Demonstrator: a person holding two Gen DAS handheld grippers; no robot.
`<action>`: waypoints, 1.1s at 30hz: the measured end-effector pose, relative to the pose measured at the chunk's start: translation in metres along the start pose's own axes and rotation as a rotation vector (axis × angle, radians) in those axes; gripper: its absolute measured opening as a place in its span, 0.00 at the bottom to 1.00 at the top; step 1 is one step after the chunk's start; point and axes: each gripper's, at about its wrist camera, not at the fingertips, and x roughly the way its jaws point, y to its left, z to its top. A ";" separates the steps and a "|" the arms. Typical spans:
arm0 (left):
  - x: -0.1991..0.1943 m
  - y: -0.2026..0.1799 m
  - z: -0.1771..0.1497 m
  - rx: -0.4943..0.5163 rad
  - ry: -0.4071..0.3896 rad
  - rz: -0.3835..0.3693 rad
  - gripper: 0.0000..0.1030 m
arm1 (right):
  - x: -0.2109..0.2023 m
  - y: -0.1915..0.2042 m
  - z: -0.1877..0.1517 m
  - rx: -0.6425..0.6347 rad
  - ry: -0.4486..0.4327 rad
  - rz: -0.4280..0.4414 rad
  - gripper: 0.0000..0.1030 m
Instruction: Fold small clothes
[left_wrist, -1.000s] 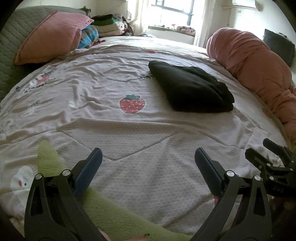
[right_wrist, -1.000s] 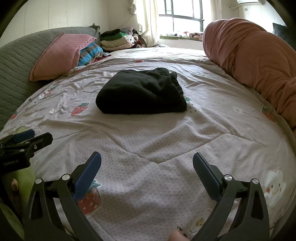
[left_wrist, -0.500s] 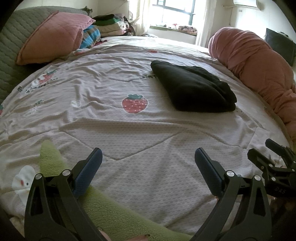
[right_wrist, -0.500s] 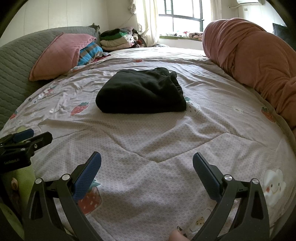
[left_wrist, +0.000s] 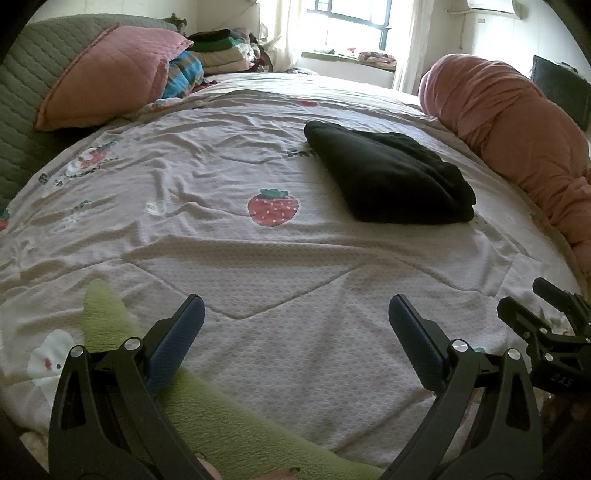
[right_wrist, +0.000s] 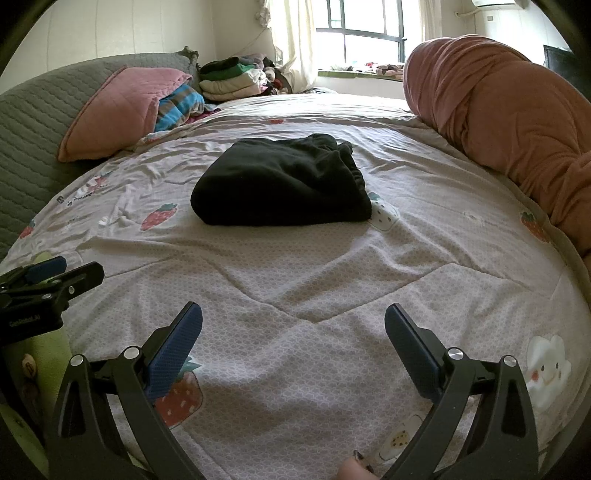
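Note:
A black garment (left_wrist: 391, 177) (right_wrist: 284, 181) lies folded in a neat block on the strawberry-print bedspread (left_wrist: 258, 280) (right_wrist: 332, 288), well ahead of both grippers. A light green fleece garment (left_wrist: 229, 417) sprawls at the near edge, under and behind my left gripper (left_wrist: 295, 317), whose blue-padded jaws stand open with nothing between them. The green fleece garment (right_wrist: 40, 347) also shows at the lower left of the right wrist view. My right gripper (right_wrist: 293, 325) is open and empty above the bedspread. Each gripper appears at the edge of the other's view.
A rolled pink duvet (left_wrist: 517, 122) (right_wrist: 509, 114) runs along the right side. At the back left are a pink pillow (left_wrist: 107, 74) (right_wrist: 118, 107), a grey headboard (right_wrist: 33, 147) and a stack of folded clothes (right_wrist: 232, 79). A fingertip (right_wrist: 356, 469) shows at the bottom edge.
The left wrist view has drifted slightly, so the black garment sits a little further right and lower in it. The right view is almost unchanged. Both grippers stay open.

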 end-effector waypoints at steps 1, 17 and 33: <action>0.000 0.002 0.000 0.001 0.000 0.003 0.91 | 0.000 0.000 0.001 -0.001 0.001 0.002 0.96; 0.003 0.010 0.000 -0.026 0.009 0.033 0.91 | -0.010 -0.047 -0.005 0.173 0.002 -0.130 0.96; 0.036 0.312 0.086 -0.410 0.044 0.515 0.91 | -0.169 -0.388 -0.144 0.907 0.048 -1.164 0.96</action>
